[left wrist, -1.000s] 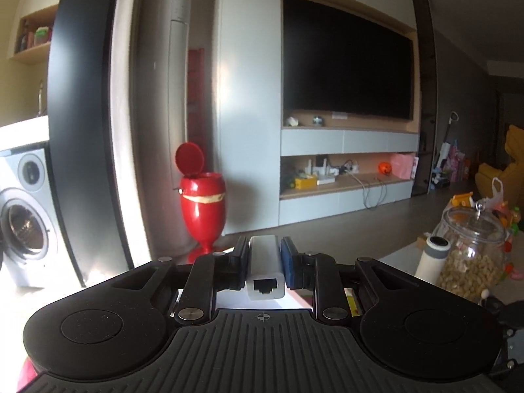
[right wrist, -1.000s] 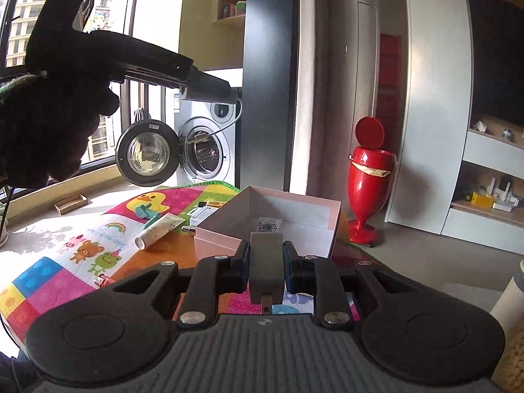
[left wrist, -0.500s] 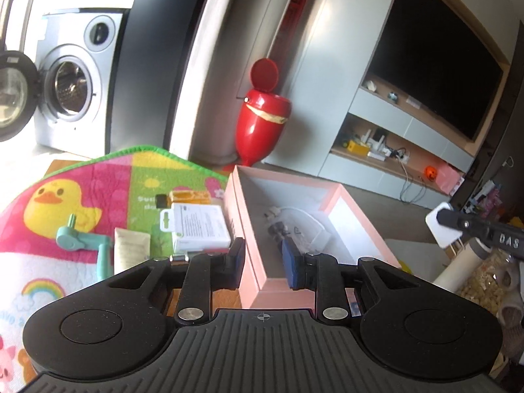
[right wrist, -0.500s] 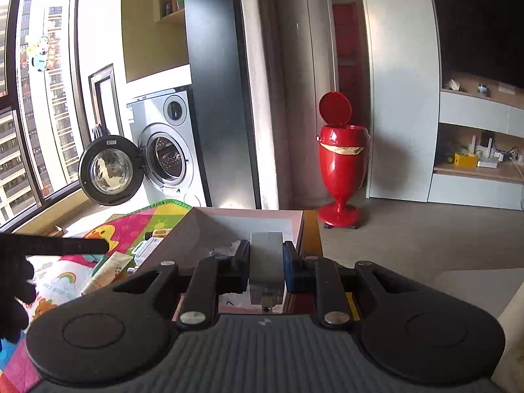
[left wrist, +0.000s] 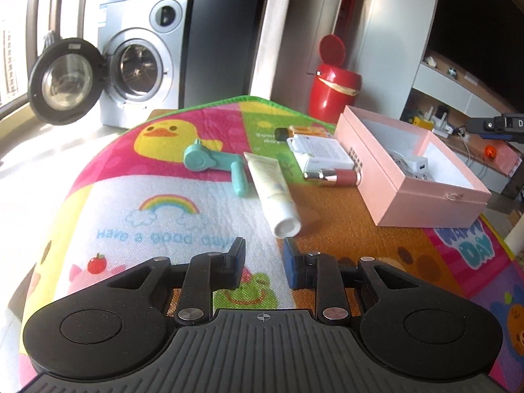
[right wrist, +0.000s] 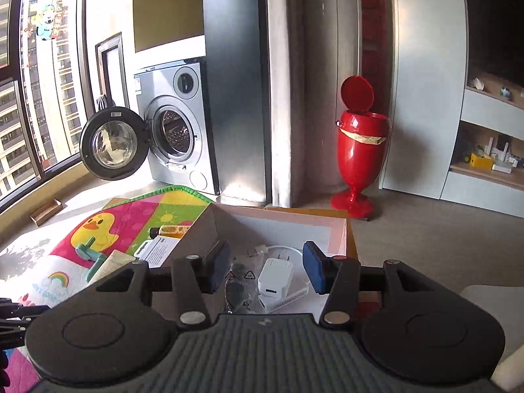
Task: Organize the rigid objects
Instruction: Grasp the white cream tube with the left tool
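Clearance first: my left gripper (left wrist: pixel 264 263) hangs over the printed play mat (left wrist: pixel 170 209) with its jaws apart and nothing between them. The capped end of the white cream tube (left wrist: pixel 273 191) lies just ahead of the fingertips, not touching them. Bare mat lies on both sides of that cap. Past the tube, close together, lie a teal hand tool (left wrist: pixel 213 163), a white packaged item (left wrist: pixel 322 157) and a pink lipstick (left wrist: pixel 334 176), the lipstick tight along the near wall of the pink box (left wrist: pixel 422 203).

My right gripper (right wrist: pixel 266 267) is held above the open box (right wrist: pixel 340 229), jaws spread wide and empty. Below the gap sit a white plug adapter (right wrist: pixel 274 278), a white cable (right wrist: pixel 291 249) and a clear plastic bag (right wrist: pixel 239 281) with dark contents I cannot identify. The box's near edge is hidden behind my gripper body. An amber bottle (right wrist: pixel 170 231) lies outside the left wall, partly cut off by it. Beyond the table stand a washing machine (right wrist: pixel 177 127) with its door open and a red bin (right wrist: pixel 360 150).
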Available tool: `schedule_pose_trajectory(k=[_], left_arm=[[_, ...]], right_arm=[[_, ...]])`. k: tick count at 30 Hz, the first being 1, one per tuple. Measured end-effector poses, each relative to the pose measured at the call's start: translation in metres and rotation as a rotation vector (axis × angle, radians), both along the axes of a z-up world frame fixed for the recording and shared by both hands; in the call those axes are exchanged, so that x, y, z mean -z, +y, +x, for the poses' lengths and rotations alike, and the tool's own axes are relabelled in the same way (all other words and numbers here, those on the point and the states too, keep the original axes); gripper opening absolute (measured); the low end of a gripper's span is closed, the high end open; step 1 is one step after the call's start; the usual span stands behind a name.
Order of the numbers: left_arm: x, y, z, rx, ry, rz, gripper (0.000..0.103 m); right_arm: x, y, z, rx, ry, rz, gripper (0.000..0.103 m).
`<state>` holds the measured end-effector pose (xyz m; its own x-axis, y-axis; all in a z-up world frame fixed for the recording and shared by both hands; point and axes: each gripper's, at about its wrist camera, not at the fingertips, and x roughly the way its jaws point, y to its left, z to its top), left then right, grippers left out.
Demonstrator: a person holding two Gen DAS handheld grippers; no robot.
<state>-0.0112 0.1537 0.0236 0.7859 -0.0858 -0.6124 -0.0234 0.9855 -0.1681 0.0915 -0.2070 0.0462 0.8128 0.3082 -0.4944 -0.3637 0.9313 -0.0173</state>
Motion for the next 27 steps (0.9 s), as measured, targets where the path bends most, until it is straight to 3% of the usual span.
schedule_pose_trajectory(k=[3,9,15,18,20,22,27], left_arm=[[-0.002,0.006,0.002,-0.019,-0.025,-0.029,0.028],[-0.014,0.006,0.019,-0.010,-0.051,-0.047,0.028],[-0.010,0.001,0.067,-0.024,-0.021,-0.077,0.028],[0.004,-0.006,0.086,-0.038,0.026,-0.035,0.029],[0.013,-0.008,0.093,-0.030,0.029,-0.039,0.040],[0.019,-0.012,0.099,-0.020,0.061,-0.040,0.037],[0.023,-0.022,0.094,0.019,0.027,0.042,0.036]], right_arm=[[0.022,0.025,-0.024,-0.082,-0.003,-0.075,0.057],[0.042,0.048,-0.044,-0.173,0.061,-0.047,0.061],[0.058,0.058,-0.063,-0.231,0.103,-0.046,0.061],[0.065,0.064,-0.071,-0.249,0.100,-0.093,0.061],[0.071,0.065,-0.074,-0.256,0.104,-0.119,0.061],[0.076,0.066,-0.076,-0.259,0.115,-0.135,0.061],[0.082,0.071,-0.075,-0.250,0.125,-0.165,0.062]])
